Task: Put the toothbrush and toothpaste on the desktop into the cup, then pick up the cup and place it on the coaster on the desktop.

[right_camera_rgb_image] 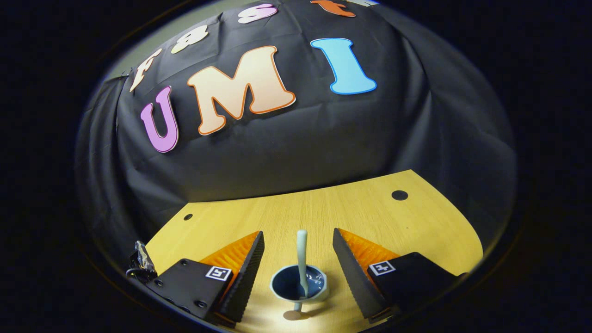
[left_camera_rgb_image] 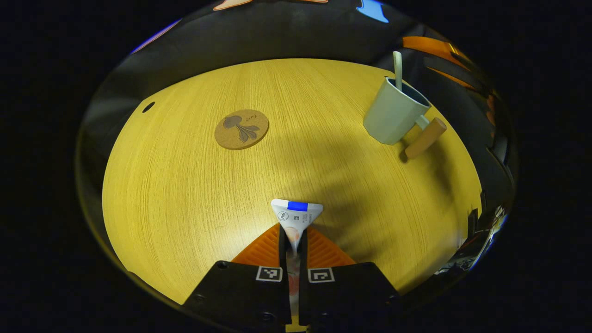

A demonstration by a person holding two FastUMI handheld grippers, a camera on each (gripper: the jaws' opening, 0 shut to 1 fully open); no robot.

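In the left gripper view my left gripper (left_camera_rgb_image: 293, 230) is shut on the white toothpaste tube (left_camera_rgb_image: 296, 212), whose flat crimped end with a blue mark sticks out ahead, above the table. The pale cup (left_camera_rgb_image: 393, 113) with a wooden handle (left_camera_rgb_image: 425, 138) stands far right, the toothbrush (left_camera_rgb_image: 397, 69) upright in it. The round cork coaster (left_camera_rgb_image: 241, 129) lies bare at the far left-centre. In the right gripper view my right gripper (right_camera_rgb_image: 298, 236) is open, hovering over the cup (right_camera_rgb_image: 319, 290); the toothbrush (right_camera_rgb_image: 302, 259) rises between the fingers without touching them.
The yellow wooden table (left_camera_rgb_image: 185, 199) has a small dark hole (left_camera_rgb_image: 148, 107) near its far left edge. In the right gripper view, two holes (right_camera_rgb_image: 399, 194) sit near the table's back edge, against the black cloth wall.
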